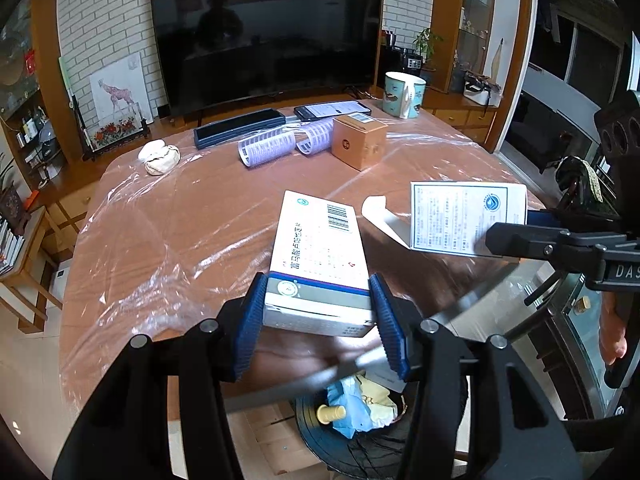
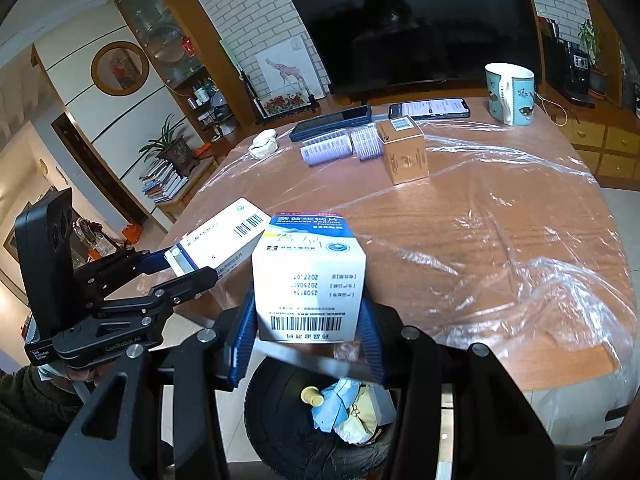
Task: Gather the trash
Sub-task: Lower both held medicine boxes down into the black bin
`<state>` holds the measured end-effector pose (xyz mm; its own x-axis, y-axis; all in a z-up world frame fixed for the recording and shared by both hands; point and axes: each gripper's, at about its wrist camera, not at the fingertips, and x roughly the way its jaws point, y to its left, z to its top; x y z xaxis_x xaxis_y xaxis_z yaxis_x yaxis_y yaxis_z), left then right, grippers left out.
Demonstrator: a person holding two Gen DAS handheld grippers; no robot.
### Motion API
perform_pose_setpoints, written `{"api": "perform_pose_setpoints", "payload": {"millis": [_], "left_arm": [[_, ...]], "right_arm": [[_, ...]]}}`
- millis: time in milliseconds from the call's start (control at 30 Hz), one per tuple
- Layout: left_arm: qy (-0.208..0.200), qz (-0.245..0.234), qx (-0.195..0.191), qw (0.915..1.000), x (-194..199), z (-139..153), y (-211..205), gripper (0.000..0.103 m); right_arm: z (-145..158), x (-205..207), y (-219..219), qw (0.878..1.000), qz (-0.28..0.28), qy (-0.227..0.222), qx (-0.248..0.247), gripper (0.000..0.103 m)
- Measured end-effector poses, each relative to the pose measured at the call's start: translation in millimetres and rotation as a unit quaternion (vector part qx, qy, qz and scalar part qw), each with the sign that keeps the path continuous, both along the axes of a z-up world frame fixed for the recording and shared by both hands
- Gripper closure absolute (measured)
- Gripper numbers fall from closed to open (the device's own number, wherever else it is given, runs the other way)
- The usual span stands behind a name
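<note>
Left wrist view, left claw [image 1: 318, 312] ribbed blue pads clamped on flat white carton [image 1: 320, 256], right claw [image 2: 308, 320] gripping boxy white carton [image 2: 308, 280].

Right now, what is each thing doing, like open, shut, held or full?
Left gripper: shut on long white box.
Right gripper: shut on white barcode box.
Trash bin: open, trash inside.
Phone: screen lit, lying flat.
Mug: upright.
Brown box: closed, standing on table.

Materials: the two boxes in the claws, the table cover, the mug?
Both white medicine boxes: printed card, likely; sharp folds, one open flap. Clear table cover: thin plastic film, glossy, wrinkled. White-and-teal mug: probably glazed ceramic, shiny.
</note>
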<state>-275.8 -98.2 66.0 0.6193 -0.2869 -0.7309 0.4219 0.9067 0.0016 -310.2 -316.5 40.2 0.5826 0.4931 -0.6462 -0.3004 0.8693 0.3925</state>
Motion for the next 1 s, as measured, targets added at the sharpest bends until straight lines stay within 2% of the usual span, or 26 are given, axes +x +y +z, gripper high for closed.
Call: {"api": "perform_pose_setpoints", "payload": {"millis": [400, 567, 1000], "left_arm": [[-0.002, -0.006, 0.008, 0.9999, -41.0, 0.2, -5.6, 0.050], [0.000, -0.005, 0.009, 0.9999, -46.8, -0.6, -6.0, 0.050], [0.017, -0.006, 0.020, 0.9996, -84.3, -15.9, -4.4, 0.050]], "right_arm": [[3.7, -35.9, -2.6, 1.000, 0.008, -0.005, -0.002, 0.057], [3.5, -48.8, -0.5, 1.000, 0.015, -0.005, -0.003, 0.057], [-5.7, -80.1, 2.4, 0.999, 0.031, 0.010, -0.011, 0.057]]}}
